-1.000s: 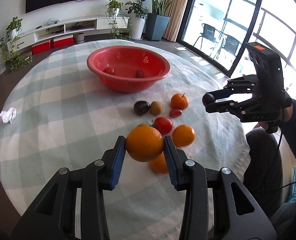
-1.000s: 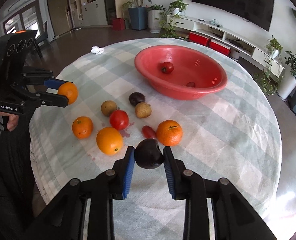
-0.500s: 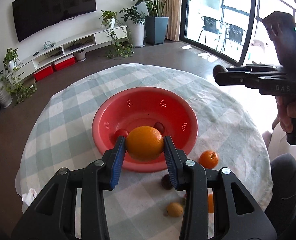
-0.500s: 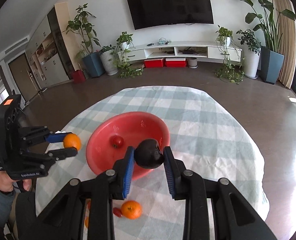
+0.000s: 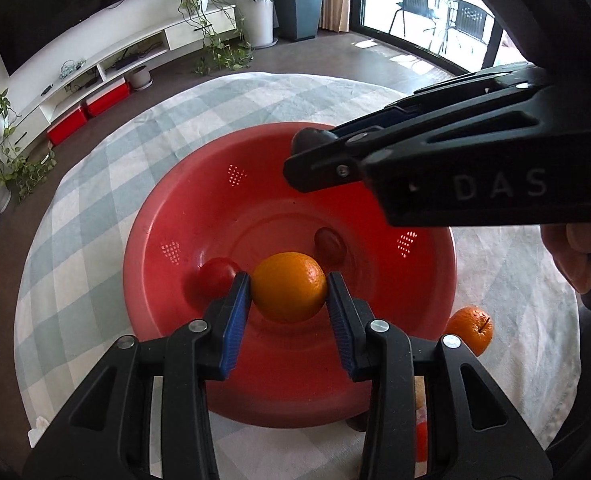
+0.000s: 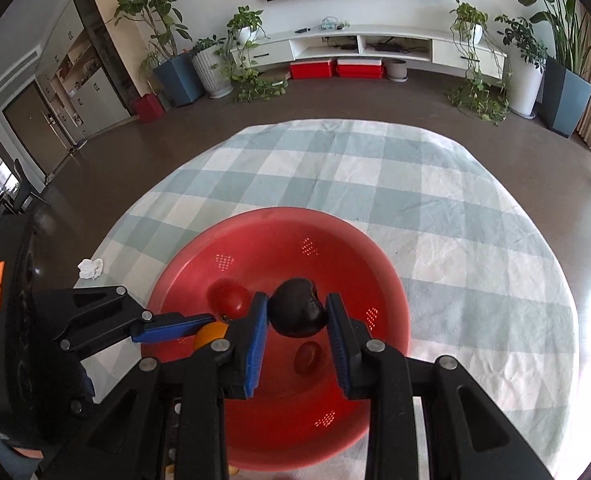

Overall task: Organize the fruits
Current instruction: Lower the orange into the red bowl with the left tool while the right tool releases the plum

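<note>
Left wrist view only: a loose orange on the checked tablecloth beside the red bowl. Right wrist view only: crumpled white tissue. Left gripper clamps a large orange; right gripper clamps a dark fruit; both fruits hang over the bowl.

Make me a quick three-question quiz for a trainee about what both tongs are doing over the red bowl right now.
1. True or false: the left tongs hold an orange.
2. What do the right tongs hold? A) dark purple fruit B) banana C) nothing
3. How many fruits already lie inside the red bowl?

Key: 1 true; 2 A; 3 two, a tomato and a small red fruit.
</note>
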`<state>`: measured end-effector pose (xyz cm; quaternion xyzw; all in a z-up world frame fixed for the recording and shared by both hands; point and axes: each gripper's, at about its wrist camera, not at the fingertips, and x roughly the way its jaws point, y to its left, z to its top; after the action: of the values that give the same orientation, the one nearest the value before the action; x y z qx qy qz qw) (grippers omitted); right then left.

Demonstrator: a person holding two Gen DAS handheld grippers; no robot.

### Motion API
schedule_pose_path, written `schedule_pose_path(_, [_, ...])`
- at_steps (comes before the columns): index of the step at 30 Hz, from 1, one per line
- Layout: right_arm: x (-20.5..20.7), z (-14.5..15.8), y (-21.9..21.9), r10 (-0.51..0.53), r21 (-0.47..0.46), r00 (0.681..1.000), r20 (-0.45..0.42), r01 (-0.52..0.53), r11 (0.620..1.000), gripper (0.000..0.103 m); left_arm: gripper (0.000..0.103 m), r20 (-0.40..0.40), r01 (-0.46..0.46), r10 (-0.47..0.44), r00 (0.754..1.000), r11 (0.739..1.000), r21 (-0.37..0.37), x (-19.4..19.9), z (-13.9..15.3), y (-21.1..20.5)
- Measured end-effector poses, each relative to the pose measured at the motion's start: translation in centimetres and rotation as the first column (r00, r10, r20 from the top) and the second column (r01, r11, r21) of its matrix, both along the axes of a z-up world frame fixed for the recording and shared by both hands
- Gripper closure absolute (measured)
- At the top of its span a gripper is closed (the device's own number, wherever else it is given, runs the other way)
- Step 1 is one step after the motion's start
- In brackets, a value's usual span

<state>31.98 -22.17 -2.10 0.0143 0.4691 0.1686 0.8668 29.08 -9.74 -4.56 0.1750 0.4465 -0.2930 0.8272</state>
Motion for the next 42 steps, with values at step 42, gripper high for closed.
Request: schedule_pose_path(42, [1.8, -3.4, 2.1, -0.003, -0.163, 0.999, -0.034, -0.003, 0.987, 0.055, 0.029, -0.027, -0.029, 0.028, 0.999, 0.999, -0.036, 3.4, -2.8, -0.2])
